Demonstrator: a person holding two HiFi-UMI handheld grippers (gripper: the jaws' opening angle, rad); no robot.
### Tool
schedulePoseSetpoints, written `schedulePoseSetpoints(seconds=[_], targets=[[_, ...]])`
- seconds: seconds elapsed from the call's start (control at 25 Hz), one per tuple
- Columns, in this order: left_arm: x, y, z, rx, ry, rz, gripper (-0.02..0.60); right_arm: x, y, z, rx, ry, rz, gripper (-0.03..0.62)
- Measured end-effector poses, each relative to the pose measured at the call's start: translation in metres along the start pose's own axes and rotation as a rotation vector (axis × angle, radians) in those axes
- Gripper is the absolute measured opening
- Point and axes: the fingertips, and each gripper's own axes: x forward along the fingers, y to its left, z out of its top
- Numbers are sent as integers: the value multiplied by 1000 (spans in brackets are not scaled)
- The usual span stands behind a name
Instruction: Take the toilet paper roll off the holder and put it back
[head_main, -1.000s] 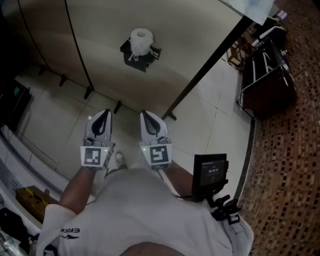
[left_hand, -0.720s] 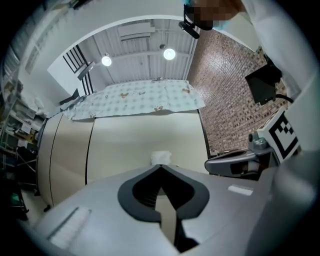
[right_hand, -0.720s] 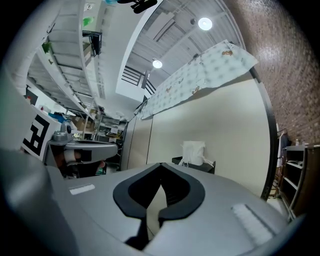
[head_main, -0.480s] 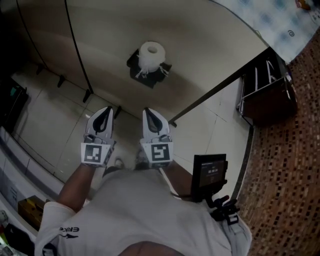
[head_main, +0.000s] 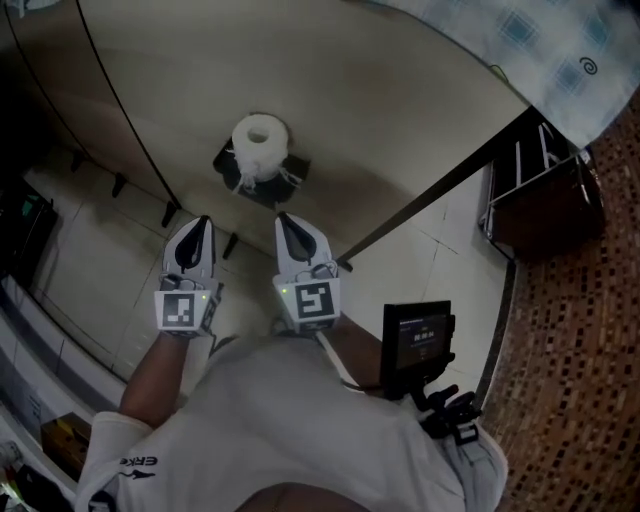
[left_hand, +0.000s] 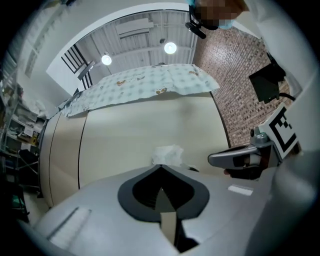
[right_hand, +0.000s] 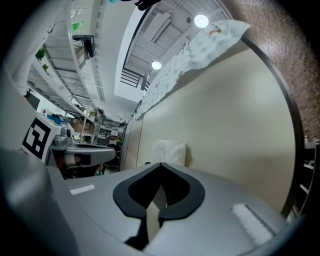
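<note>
While a beige partition wall (head_main: 380, 90) fills the background, the left gripper (head_main: 202, 222) and right gripper (head_main: 284, 218) point level, side by side, jaws pressed together and empty; the toilet paper roll (head_main: 260, 140) sits on its black holder (head_main: 226, 161) ahead of both, between their tips, untouched.

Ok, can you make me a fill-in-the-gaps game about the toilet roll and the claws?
The toilet paper roll is coloured ____. It sits on a black ____ on the wall. The left claw and the right claw are both ____. Each claw holds ____.
Missing words: white, holder, shut, nothing.
</note>
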Motion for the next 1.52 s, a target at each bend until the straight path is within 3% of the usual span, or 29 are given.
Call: schedulePoseSetpoints(seconds=[0.32,0.68,0.92,1.16,1.24,1.52], targets=[[33,4,-2,-5,13,30,2,29,-19,-3,-3,4,34,14],[57,18,-5,-8,-5,-48,2,53,-18,7,-26,16,14,19],[60,29,-15,-20,9,-78,2,79,-15,12,-12,78,35,286],[64,52,-19,-31,-7,-52,2,117,-15,4,-69,199,27,493],[64,58,-19,-32,-10,-52,2,124,-17,7,-79,210,11,523],[66,76,-21,-51,-25,-44,2,140,-24,23,-95,233,-16,535]])
